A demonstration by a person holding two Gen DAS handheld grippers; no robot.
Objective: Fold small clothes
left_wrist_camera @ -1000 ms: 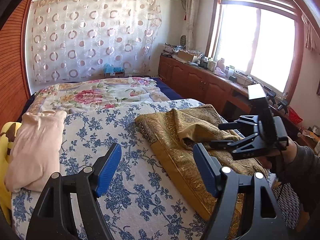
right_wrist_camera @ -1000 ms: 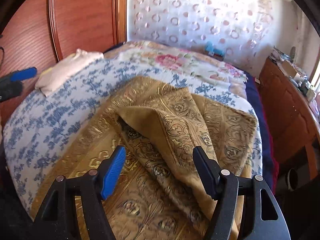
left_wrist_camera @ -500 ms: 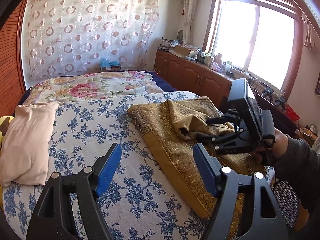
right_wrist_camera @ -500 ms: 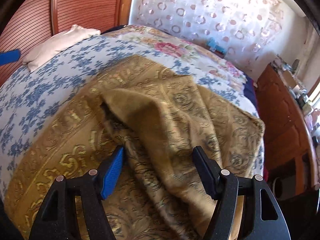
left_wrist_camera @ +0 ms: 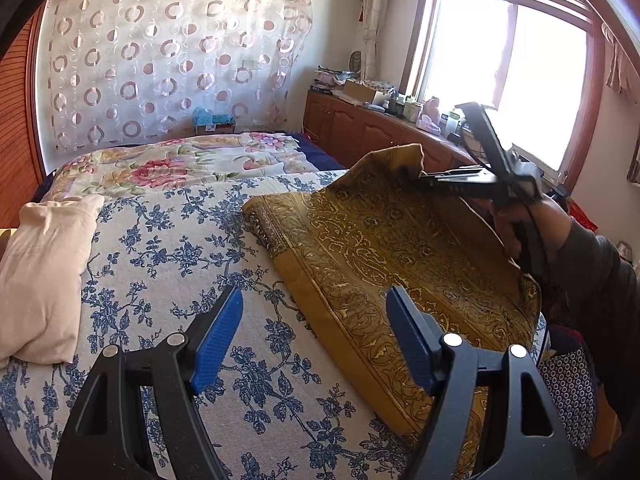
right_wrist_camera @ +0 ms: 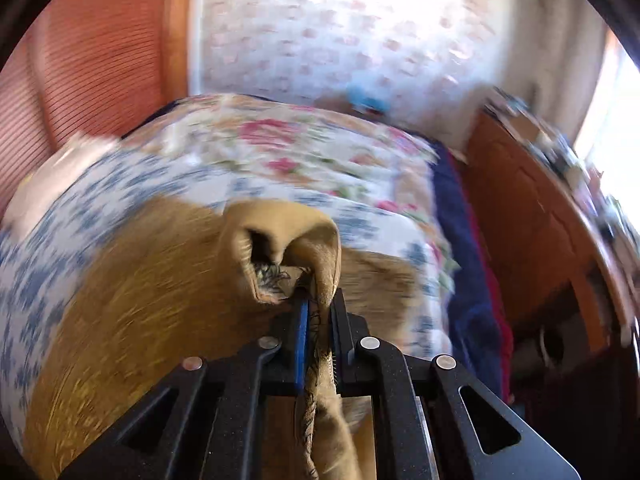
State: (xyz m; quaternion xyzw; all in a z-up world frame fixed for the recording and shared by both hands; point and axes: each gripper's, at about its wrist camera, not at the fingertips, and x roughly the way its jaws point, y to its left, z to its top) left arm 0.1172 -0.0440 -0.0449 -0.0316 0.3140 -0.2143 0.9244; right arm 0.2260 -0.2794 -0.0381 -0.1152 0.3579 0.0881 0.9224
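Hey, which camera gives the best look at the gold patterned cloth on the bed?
The left wrist view: the gold cloth is sharp, spread on the bed, one corner lifted by the right gripper. The right wrist view is blurred, showing mainly the bunched fold pinched in its jaws.

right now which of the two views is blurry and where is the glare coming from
Right wrist view: motion-blurred across the bed and wall, only the right gripper and the pinched gold cloth stay sharp. Left wrist view: crisp, but the window is blown out white; fisheye bends the window frame and the wall edges in both.
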